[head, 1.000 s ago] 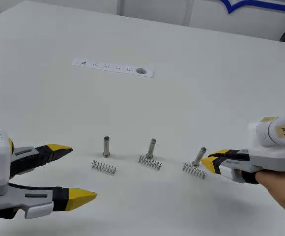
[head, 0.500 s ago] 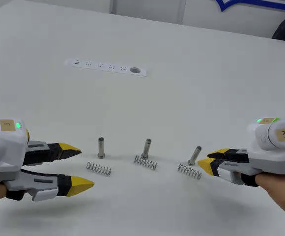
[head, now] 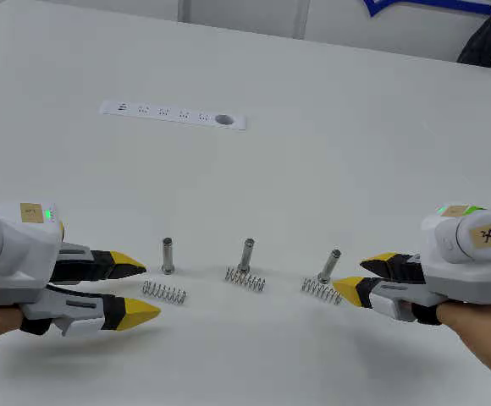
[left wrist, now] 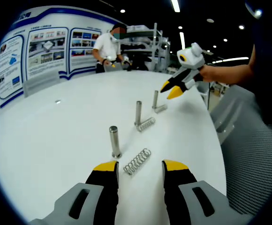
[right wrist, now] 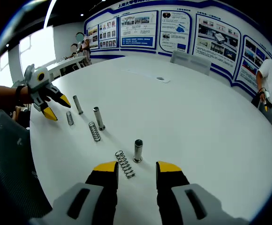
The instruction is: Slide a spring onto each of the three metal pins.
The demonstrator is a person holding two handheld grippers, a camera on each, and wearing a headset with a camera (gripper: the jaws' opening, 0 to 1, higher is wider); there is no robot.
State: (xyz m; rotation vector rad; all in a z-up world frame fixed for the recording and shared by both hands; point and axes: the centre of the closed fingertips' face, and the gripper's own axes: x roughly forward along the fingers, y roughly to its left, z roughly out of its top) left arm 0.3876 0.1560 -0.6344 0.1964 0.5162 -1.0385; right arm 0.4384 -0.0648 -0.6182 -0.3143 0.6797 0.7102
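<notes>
Three metal pins stand in a row on the white table: left pin (head: 168,255), middle pin (head: 246,254), right pin (head: 330,265). A spring lies just in front of each: left spring (head: 163,293), middle spring (head: 245,279), right spring (head: 321,291). My left gripper (head: 151,288) is open, level with the left spring (left wrist: 137,161), whose near end lies just ahead of its tips, beside the left pin (left wrist: 114,141). My right gripper (head: 349,272) is open, its tips close to the right spring (right wrist: 124,164) and right pin (right wrist: 138,150). Neither holds anything.
A white power strip (head: 172,114) lies flat farther back on the table. The table's near edge drops off beside a mesh chair (left wrist: 248,154). People stand far behind the table (left wrist: 109,49). Open tabletop surrounds the row of pins.
My left gripper has moved right, up to the left spring, and its jaws stand a little closer together. The right gripper has edged slightly toward the right spring. The head camera has shifted.
</notes>
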